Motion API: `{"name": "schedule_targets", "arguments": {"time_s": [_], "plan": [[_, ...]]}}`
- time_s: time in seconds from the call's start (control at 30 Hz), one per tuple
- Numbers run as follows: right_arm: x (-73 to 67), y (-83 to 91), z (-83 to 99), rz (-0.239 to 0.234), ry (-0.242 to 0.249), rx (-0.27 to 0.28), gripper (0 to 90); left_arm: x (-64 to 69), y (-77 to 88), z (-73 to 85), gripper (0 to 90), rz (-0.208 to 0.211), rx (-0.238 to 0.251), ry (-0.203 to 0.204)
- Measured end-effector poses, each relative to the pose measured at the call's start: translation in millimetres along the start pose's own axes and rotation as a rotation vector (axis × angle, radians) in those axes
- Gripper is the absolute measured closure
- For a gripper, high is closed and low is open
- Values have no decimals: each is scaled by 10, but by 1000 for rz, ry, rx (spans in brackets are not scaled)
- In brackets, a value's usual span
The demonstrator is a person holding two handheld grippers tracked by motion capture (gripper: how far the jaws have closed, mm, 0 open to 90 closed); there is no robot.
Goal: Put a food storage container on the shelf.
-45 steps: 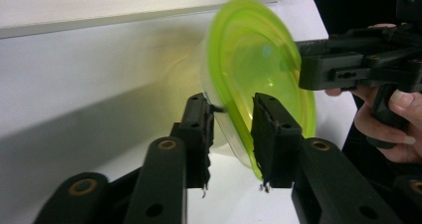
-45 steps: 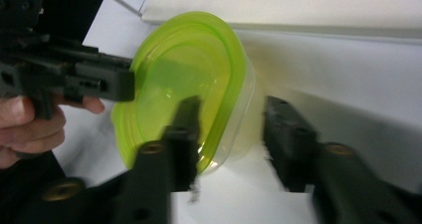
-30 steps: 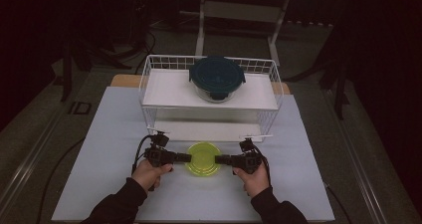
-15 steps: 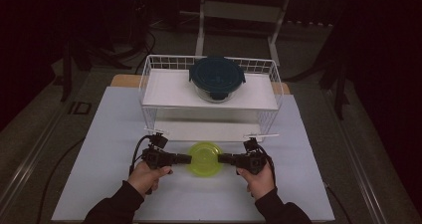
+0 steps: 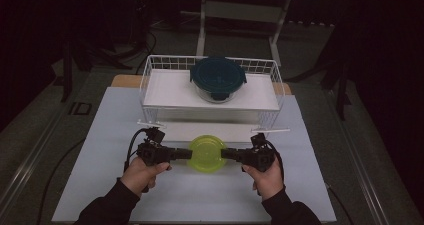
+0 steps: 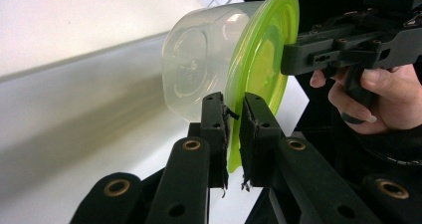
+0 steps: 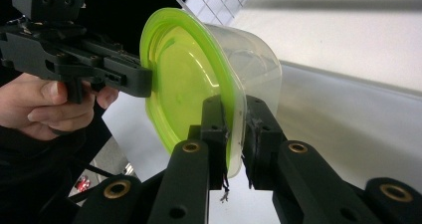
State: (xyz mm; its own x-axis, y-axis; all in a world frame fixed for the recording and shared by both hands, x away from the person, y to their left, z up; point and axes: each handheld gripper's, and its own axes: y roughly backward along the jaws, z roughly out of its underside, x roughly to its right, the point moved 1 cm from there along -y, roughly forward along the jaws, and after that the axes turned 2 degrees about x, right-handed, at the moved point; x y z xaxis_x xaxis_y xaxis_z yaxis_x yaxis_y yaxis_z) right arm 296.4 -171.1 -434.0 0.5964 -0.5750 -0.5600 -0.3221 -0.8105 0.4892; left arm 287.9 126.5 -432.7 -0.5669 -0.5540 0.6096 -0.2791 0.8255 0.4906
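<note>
Left gripper view, jaws: the left gripper point(image 6: 234, 129) is nearly closed, its two black jaws pinching the thin green rim of the lid between them.
Right gripper view, jaws: the right gripper point(image 7: 234, 132) is clamped the same way on the opposite edge of that rim, with only the lid's lip in the narrow gap.
Held thing: a clear plastic tub point(image 6: 199, 69) with a lime-green lid point(image 6: 263, 59), carried between the two grippers, one on each side.
Tub in the right gripper view: the tub point(image 7: 249, 69) and its lid point(image 7: 184, 79) appear tipped on their side, because the camera rides turned with the hand.
Other gripper seen beyond: in each gripper view the opposite gripper reaches in to the far edge of the lid, with a hand wrapped round its handle.
High view, grippers: the left gripper point(image 5: 189, 153) and the right gripper point(image 5: 223, 155) point toward each other, with the green lid point(image 5: 207, 153) between them.
Place of the tub: over the white mat point(image 5: 100, 130), just in front of the wire basket point(image 5: 150, 70), near the person's side.
Hands: the left hand point(image 5: 142, 172) and the right hand point(image 5: 267, 175) come in from the bottom edge, in dark sleeves.
Basket: it holds a round glass dish with a dark teal lid point(image 5: 218, 76), well apart from the tub.
Surroundings: dark floor and a metal frame lie beyond the table.
</note>
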Motion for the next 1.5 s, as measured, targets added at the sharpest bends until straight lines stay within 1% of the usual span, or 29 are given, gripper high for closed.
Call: {"name": "schedule_targets", "arguments": {"time_s": [0.1,0.17,0.23,0.37,0.57,0.63,0.77,0.93,1.07,1.17,1.2,1.23,1.27,1.4,1.5], "plan": [[-50,40,-44,4,11,9,809,44,43,-43,810,6,6,-13],[-85,71,-77,4,19,16,809,74,81,-75,811,17,15,-14],[-118,101,-116,2,25,21,809,112,117,-112,812,22,26,-26],[-186,168,-195,-1,36,41,809,208,187,-196,814,21,42,-48],[-282,290,-334,-3,50,75,809,351,281,-354,817,25,65,-79],[-317,333,-386,-2,60,85,809,395,306,-407,817,28,76,-82],[-388,413,-503,4,75,105,810,482,369,-521,818,25,87,-103],[-482,511,-640,9,102,131,810,581,441,-660,818,26,108,-117],[-531,567,-767,17,115,153,810,631,487,-795,818,26,122,-130],[-559,605,-873,23,126,168,810,664,515,-891,818,24,141,-141],[-564,617,-909,19,123,173,810,674,524,-923,819,26,148,-141],[-568,627,-944,18,124,179,810,674,524,-923,819,26,148,-141],[-577,637,-979,21,128,182,810,689,542,-985,819,26,159,-146],[-608,660,-1121,36,139,200,810,699,568,-1113,820,24,170,-141],[-609,663,-1225,40,140,205,809,712,586,-1206,819,10,176,-144]]}}
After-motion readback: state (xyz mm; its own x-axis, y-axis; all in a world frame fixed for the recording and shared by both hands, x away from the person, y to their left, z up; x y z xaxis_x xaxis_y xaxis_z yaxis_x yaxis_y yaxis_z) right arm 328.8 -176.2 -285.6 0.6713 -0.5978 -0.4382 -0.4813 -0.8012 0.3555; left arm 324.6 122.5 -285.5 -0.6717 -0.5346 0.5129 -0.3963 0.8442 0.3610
